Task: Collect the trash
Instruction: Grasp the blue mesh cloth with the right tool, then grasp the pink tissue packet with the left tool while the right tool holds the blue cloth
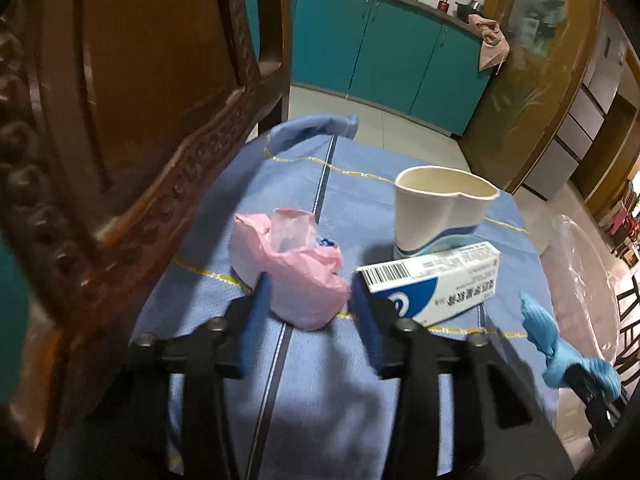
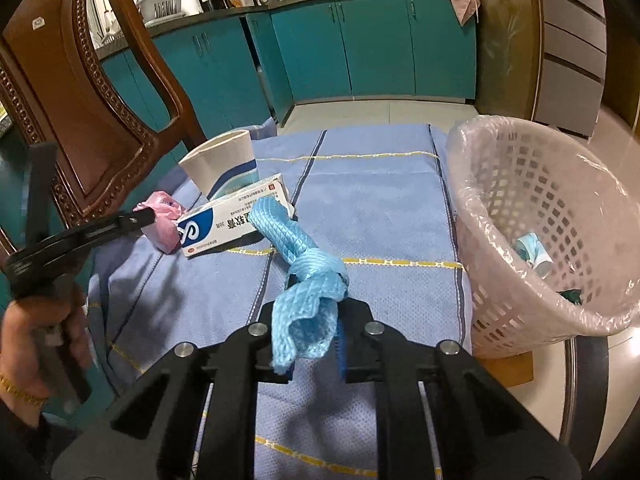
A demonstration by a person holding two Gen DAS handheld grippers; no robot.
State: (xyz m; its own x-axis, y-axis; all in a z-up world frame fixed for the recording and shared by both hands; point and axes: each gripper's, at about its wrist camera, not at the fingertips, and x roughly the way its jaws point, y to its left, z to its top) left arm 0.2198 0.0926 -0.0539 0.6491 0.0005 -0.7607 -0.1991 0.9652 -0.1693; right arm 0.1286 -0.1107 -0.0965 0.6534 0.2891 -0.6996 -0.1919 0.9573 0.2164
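Right gripper [image 2: 316,344]: nearest to us in the right wrist view, its jaws are drawn narrow and clamped on a crumpled blue mesh strip [image 2: 304,272], which rises clear of the cloth ahead of the fingers.
Left gripper [image 1: 308,304]: we see its blue-padded fingers [image 1: 258,300] part-way apart with a crumpled pink plastic bag [image 1: 294,276] between them; the left pad touches the bag, while we cannot tell whether the right pad meets it.
Hand [image 2: 36,344]: at the left edge of the right wrist view, a person's hand with a gold bracelet grips the left tool's handle.
Table cover: we work over a blue striped cloth [image 2: 360,208] with yellow stitched lines.
Other trash: just right of the pink bag lies a white-and-blue carton with a barcode [image 1: 436,284]; behind it stands a dented paper cup [image 1: 440,208], touching the carton.
Bin: at the cloth's right edge sits a pink lattice basket [image 2: 540,208] lined with clear film, scraps already inside.
Background: a carved wooden chair [image 1: 132,120] stands left; teal kitchen cabinets [image 2: 360,48] run beyond.
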